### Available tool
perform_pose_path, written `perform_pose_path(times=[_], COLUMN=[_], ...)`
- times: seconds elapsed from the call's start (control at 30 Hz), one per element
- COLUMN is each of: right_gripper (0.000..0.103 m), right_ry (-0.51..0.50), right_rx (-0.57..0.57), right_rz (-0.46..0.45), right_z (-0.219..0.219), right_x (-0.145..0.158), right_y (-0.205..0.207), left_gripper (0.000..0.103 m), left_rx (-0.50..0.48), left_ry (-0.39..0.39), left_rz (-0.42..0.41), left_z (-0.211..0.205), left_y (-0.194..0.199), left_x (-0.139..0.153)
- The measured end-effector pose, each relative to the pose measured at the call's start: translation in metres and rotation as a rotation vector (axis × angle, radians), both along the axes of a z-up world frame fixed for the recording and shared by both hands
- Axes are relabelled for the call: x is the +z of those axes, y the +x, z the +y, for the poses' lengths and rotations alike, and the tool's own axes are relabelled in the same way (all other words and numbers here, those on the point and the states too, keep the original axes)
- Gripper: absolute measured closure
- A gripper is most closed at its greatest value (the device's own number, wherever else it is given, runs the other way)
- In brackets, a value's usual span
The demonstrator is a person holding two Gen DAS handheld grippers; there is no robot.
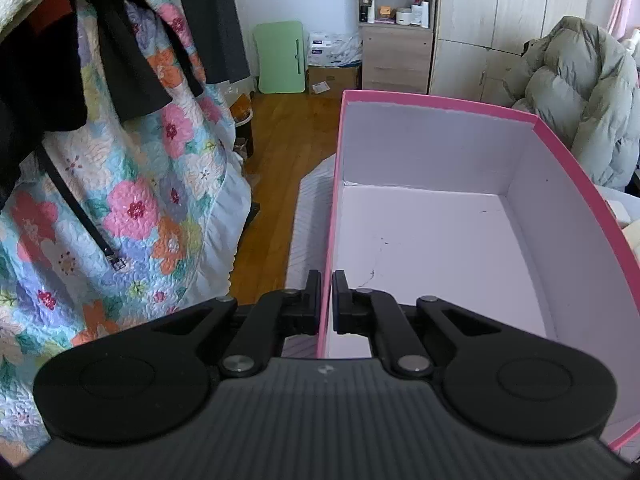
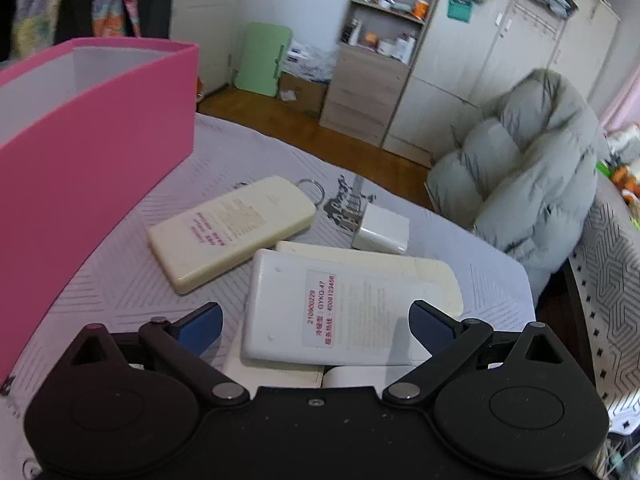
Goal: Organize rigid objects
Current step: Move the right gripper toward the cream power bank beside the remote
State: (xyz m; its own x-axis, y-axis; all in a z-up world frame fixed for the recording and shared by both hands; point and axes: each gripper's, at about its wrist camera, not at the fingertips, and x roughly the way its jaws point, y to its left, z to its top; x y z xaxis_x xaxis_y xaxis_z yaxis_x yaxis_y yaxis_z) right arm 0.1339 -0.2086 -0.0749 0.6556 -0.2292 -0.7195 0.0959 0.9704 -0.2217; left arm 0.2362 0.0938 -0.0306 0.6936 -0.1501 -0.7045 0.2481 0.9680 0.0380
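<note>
An empty pink box [image 1: 432, 248] with a white inside stands on the grey patterned bed cover. My left gripper [image 1: 327, 300] is shut on its near left wall, one finger outside and one inside. In the right wrist view the pink box [image 2: 92, 140] stands at the left. Beside it lie a cream remote [image 2: 232, 228] with a key ring, a white charger cube [image 2: 382, 228], and a white remote [image 2: 340, 312] face down on top of another cream device [image 2: 420, 270]. My right gripper [image 2: 318, 320] is open, its blue fingers on either side of the white remote without touching it.
A grey puffer jacket [image 2: 528, 176] lies at the right edge of the bed. A floral quilt [image 1: 132, 200] hangs to the left over the wooden floor [image 1: 280, 168]. Wooden cabinets [image 1: 496, 28], a shelf unit and a green board [image 1: 280, 58] stand along the far wall.
</note>
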Motion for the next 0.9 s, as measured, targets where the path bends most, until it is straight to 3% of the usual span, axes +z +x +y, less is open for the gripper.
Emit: perform_pose_path(times=[0.2,0.3,0.4,0.43,0.47,0.5,0.57,0.7,0.8,0.9], right_gripper=[0.002,0.015,0.04,0.056,0.087,0.103,0.102,0.102,0.092,0.07], right_ry=[-0.06,-0.021,-0.03,-0.041,-0.028,0.002,0.1,0.14,0.189,0.233], right_rx=[-0.051,-0.069,-0.078,-0.078,-0.08,-0.082,-0.082,-0.071,-0.093,-0.085], right_rz=[-0.007,-0.035,-0.088,-0.1,-0.109,-0.107,-0.112,-0.135,-0.151,-0.088], right_z=[0.005,0.002,0.005,0.005,0.004,0.001,-0.008,-0.011,-0.032,-0.062], right_x=[-0.012,-0.004,0.01,0.014,0.017,0.019,0.023,0.03,0.043,0.052], right_y=[0.006,0.0,-0.01,-0.012,-0.014,-0.015,-0.018,-0.027,-0.036,-0.034], left_gripper=[0.099,0.099,0.098,0.098,0.098,0.098,0.097,0.097,0.097,0.097], left_rx=[-0.007,-0.006,-0.005,-0.003,-0.001,0.002,0.005,0.01,0.01,0.01], left_ry=[-0.018,-0.022,-0.009,-0.006,-0.004,-0.004,-0.003,0.002,0.0,0.001], left_rz=[-0.024,-0.027,-0.03,-0.03,-0.03,-0.031,-0.031,-0.031,-0.031,-0.032], left_z=[-0.008,-0.008,-0.008,-0.009,-0.009,-0.009,-0.009,-0.011,-0.01,-0.01], left_y=[-0.001,-0.001,0.0,-0.001,-0.001,-0.001,-0.001,-0.001,-0.001,-0.001], left_x=[-0.001,-0.001,-0.002,-0.002,-0.001,-0.002,-0.001,-0.001,-0.001,-0.001])
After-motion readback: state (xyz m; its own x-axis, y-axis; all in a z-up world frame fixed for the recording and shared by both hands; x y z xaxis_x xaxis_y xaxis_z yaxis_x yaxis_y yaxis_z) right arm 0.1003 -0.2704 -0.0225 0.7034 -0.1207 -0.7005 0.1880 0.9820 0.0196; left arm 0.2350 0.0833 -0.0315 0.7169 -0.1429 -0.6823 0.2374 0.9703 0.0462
